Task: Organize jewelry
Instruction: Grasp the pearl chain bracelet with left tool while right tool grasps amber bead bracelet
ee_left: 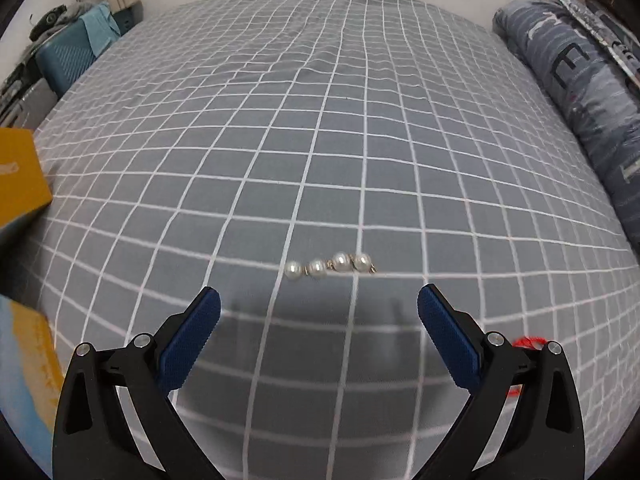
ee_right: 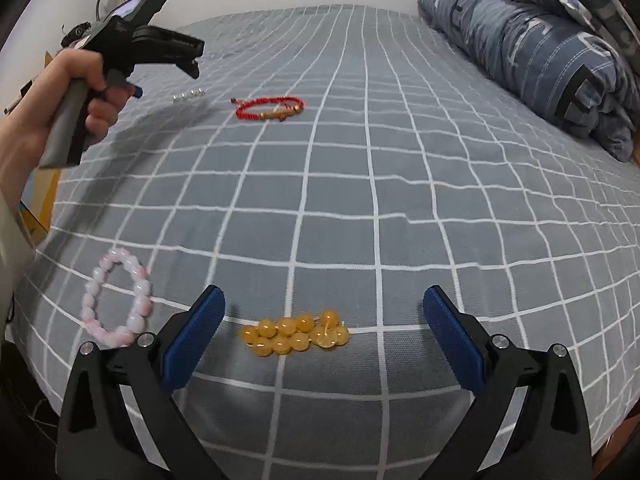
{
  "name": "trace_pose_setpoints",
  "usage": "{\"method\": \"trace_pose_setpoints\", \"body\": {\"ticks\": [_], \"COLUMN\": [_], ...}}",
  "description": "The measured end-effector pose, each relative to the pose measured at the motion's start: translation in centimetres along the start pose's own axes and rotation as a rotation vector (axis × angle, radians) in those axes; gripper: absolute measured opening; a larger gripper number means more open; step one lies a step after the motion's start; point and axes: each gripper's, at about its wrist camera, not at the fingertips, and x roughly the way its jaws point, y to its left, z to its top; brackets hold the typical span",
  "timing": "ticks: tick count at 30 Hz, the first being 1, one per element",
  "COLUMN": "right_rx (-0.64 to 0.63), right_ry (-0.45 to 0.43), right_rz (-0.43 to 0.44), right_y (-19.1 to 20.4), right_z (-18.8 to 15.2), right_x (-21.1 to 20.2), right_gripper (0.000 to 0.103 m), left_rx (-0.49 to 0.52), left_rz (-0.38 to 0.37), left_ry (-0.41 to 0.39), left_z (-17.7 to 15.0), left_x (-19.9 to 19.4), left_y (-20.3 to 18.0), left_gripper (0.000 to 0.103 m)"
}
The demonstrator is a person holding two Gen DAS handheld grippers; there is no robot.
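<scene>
A short string of white pearls lies on the grey checked bedsheet, just ahead of my open, empty left gripper. The pearls also show small in the right wrist view, beside the hand-held left gripper. A red cord bracelet lies right of them; a bit of it shows behind my left gripper's right finger. A yellow bead bracelet lies bunched between the fingers of my open, empty right gripper. A pink bead bracelet lies to its left.
A rolled blue patterned quilt lies along the bed's right side. Yellow boxes stand off the left edge of the bed. A blue case and clutter sit at the far left. The bed's near edge drops off close to my right gripper.
</scene>
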Motion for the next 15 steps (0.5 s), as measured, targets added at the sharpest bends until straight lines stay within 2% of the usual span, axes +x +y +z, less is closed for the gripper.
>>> {"method": "trace_pose_setpoints", "body": {"ticks": [3,9,11,15], "right_rx": [-0.005,-0.008,-0.024,-0.040], "right_ry": [0.009,0.009,0.009,0.014], "right_rz": [0.005,0.014,0.005,-0.004], "right_y": [-0.2,-0.1,0.1,0.5], "right_z": [0.0,-0.1,-0.2,-0.4], "right_x": [0.6,0.9,1.0,0.9], "right_gripper": [0.095,0.094,0.089,0.080], "left_rx": [0.012,-0.010,-0.029,-0.023], "left_rz": [0.024,0.023,0.015,0.031], "left_ry": [0.000,0.041,0.065,0.071], "left_z": [0.6,1.3,1.4,1.4], "left_x": [1.3,3.5,4.3,5.1], "left_y": [-0.3,-0.5,-0.3,-0.5], "left_gripper": [0.097,0.096,0.090,0.085]}}
